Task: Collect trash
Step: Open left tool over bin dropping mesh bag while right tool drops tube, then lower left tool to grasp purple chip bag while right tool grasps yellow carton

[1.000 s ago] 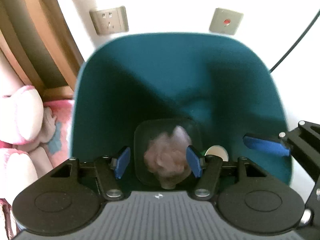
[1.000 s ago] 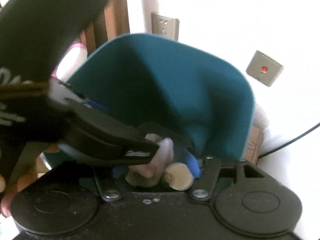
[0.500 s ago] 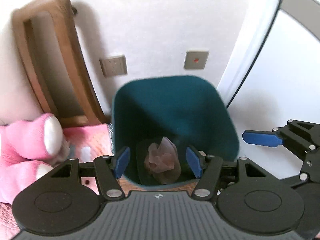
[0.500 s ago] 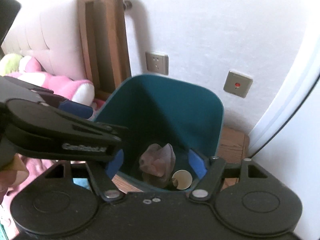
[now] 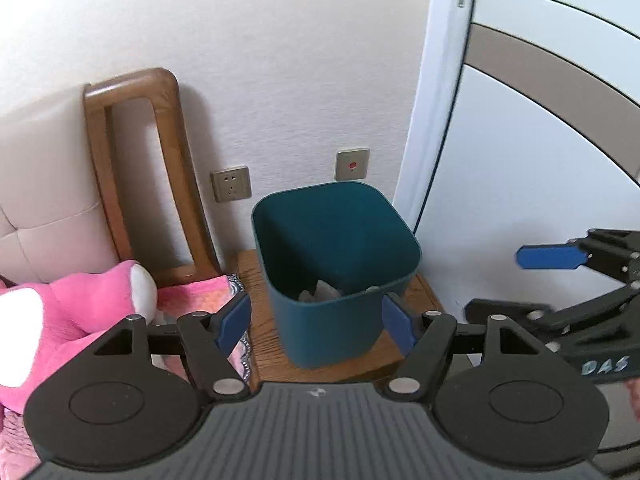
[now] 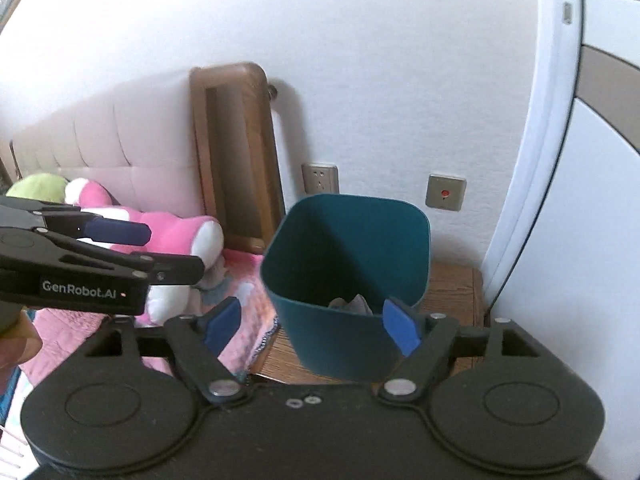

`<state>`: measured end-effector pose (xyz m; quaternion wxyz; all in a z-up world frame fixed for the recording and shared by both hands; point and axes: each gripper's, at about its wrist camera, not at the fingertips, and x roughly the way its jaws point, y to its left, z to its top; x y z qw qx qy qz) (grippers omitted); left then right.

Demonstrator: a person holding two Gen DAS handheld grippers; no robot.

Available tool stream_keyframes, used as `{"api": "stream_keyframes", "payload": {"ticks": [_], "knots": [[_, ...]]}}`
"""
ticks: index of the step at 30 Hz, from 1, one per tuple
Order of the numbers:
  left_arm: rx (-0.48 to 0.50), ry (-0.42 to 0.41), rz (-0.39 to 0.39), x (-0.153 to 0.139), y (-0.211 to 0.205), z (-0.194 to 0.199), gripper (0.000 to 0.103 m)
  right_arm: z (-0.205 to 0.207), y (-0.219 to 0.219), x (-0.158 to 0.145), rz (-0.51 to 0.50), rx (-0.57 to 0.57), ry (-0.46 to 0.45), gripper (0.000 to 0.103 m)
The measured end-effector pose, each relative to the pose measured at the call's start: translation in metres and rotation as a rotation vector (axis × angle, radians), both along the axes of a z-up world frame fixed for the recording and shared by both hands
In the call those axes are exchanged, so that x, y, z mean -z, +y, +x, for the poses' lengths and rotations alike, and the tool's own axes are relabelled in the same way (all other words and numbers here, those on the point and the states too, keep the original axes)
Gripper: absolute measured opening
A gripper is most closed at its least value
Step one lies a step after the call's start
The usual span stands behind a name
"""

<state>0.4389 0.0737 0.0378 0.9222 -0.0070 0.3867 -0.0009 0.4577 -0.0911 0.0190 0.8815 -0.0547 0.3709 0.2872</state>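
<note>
Both your hand-held grippers, left (image 5: 316, 322) and right (image 6: 310, 326), are opening with nothing gripped, above teal bin (image 5: 340, 280) holding crumpled trash (image 5: 320, 292).

Location: a bedroom in a home. Indicators: a padded beige headboard (image 6: 100, 140) with a brown wooden end frame (image 5: 136, 168) against a white wall; a pink plush toy (image 6: 172, 236) lying on a pink bedspread (image 6: 244, 276); a wooden bedside stand (image 5: 344, 360) carrying a teal waste bin (image 5: 340, 280); 1 wall socket (image 5: 231, 183) beside the frame.
</note>
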Motion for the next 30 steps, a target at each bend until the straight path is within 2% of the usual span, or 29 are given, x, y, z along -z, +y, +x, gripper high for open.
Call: {"api": "stream_keyframes", "payload": {"ticks": [4,8,11,13,15,17,23,28,30], "knots": [[0.013,-0.011,-0.012,0.004,0.004,-0.028,0.079,-0.036,-0.008,-0.008,0.037,0.039,-0.002,0.086],[0.026,-0.011,-0.016,0.011,0.001,-0.054,0.079,-0.068,-0.015,-0.009,0.054,0.05,-0.012,0.093],[0.038,-0.009,-0.021,0.017,-0.004,-0.071,0.081,-0.087,-0.022,-0.003,0.069,0.043,-0.017,0.101],[0.046,-0.006,-0.034,0.024,-0.007,-0.078,0.082,-0.096,-0.026,0.003,0.069,0.04,-0.015,0.102],[0.046,0.005,-0.044,0.034,-0.012,-0.083,0.087,-0.102,-0.031,0.011,0.073,0.03,-0.01,0.103],[0.031,0.019,-0.059,0.047,-0.017,-0.086,0.101,-0.105,-0.038,0.022,0.074,0.021,-0.006,0.103],[-0.04,0.088,-0.156,0.102,-0.031,-0.091,0.101,-0.109,-0.065,0.07,0.058,0.001,0.027,0.103],[-0.111,0.166,-0.223,0.154,-0.044,-0.088,0.101,-0.109,-0.086,0.12,-0.009,-0.011,0.092,0.103],[-0.136,0.195,-0.222,0.176,-0.049,-0.085,0.101,-0.108,-0.094,0.143,-0.035,-0.018,0.119,0.103]]}}
